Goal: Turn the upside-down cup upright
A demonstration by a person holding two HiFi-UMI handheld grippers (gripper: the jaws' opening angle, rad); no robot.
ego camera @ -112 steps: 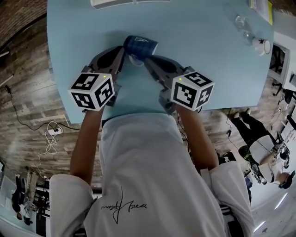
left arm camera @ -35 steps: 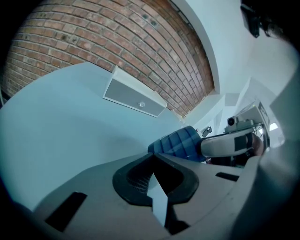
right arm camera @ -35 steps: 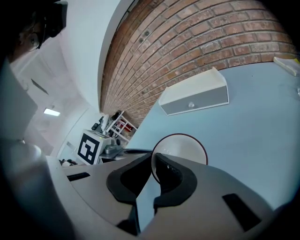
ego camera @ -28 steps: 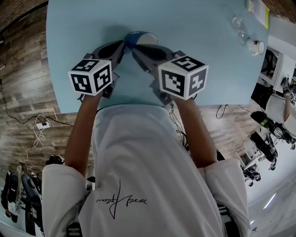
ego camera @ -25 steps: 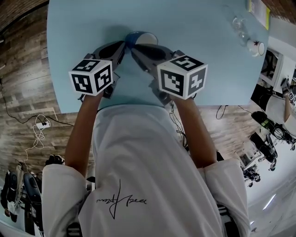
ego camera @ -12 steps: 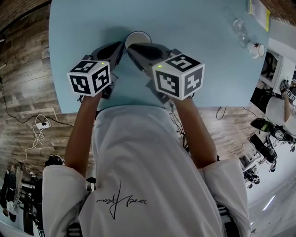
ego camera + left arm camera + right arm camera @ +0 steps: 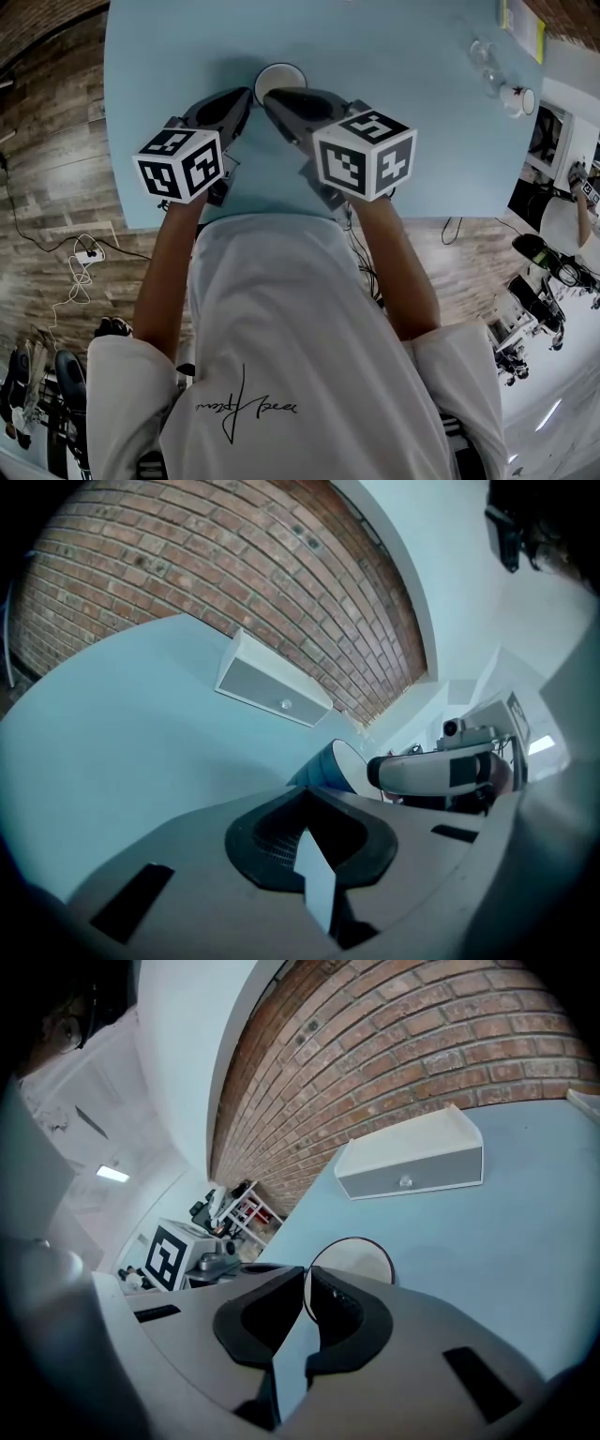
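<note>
The blue cup (image 7: 279, 80) shows its white inside to the head view, mouth facing up, near the middle of the light blue table (image 7: 394, 56). My right gripper (image 7: 270, 96) is shut on the cup's near rim; in the right gripper view the rim of the cup (image 7: 356, 1258) runs between the pads of the right gripper (image 7: 306, 1281). My left gripper (image 7: 242, 94) is just left of the cup, shut with nothing in it. In the left gripper view the cup (image 7: 323, 766) sits beyond the left gripper (image 7: 305, 803), to the right. The cup's base is hidden.
A white box (image 7: 272, 682) stands at the far side of the table by the brick wall, also seen as the white box (image 7: 412, 1166). Glassware (image 7: 487, 56) and a small white cup (image 7: 517, 97) sit at the table's right edge.
The cup, earlier on its side between both grippers with its blue wall showing, now has its white mouth facing up. The left gripper has drawn slightly back from it.
</note>
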